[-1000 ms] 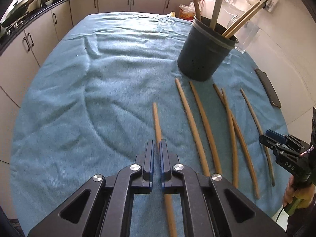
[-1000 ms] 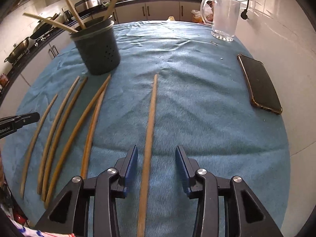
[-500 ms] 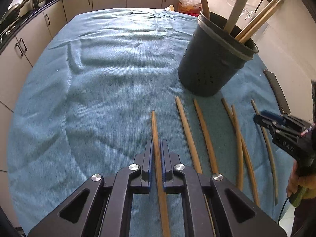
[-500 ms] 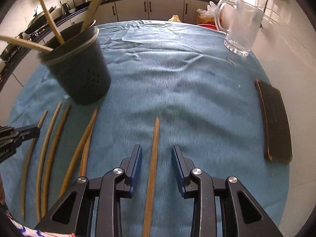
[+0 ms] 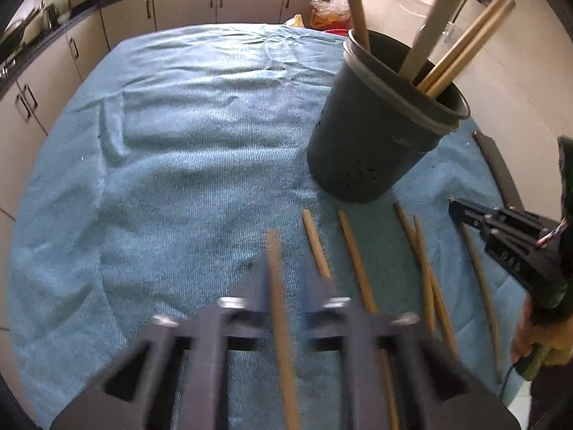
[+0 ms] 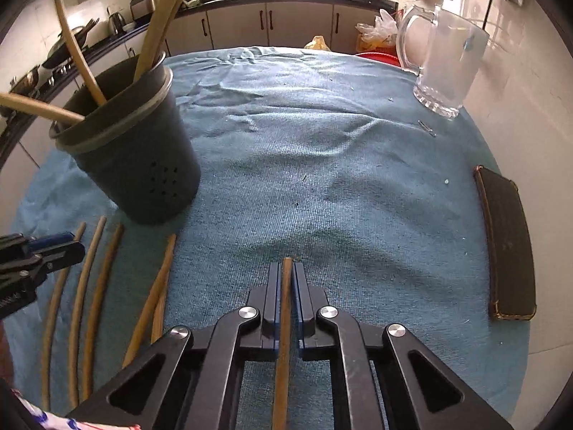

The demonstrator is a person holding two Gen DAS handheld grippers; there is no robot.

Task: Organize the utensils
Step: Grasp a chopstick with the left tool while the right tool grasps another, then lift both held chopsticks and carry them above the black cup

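Observation:
A dark perforated utensil holder [image 5: 372,143] [image 6: 143,172] stands on the blue cloth with several wooden utensils sticking out of it. Thin wooden sticks [image 5: 358,268] [image 6: 96,304] lie side by side in front of it. My left gripper [image 5: 286,268], blurred, is shut on one stick [image 5: 274,247] that runs forward between its fingers. In the right wrist view the left gripper [image 6: 71,243] shows at the left edge. My right gripper [image 6: 286,268] has its jaws closing tight on another stick [image 6: 283,358], pads pressing its sides near the far tip. It also shows at the right of the left wrist view, right gripper [image 5: 462,208].
A dark phone [image 6: 508,251] lies near the table's right edge. A glass jug [image 6: 444,61] stands at the far right by the wall. The blue cloth [image 6: 322,143] covers the whole table. Kitchen cabinets run behind. A hand [image 5: 530,329] grips the right tool's handle.
My right gripper slid forward along its stick and closed on it near the tip. My left gripper moved forward with its stick toward the holder.

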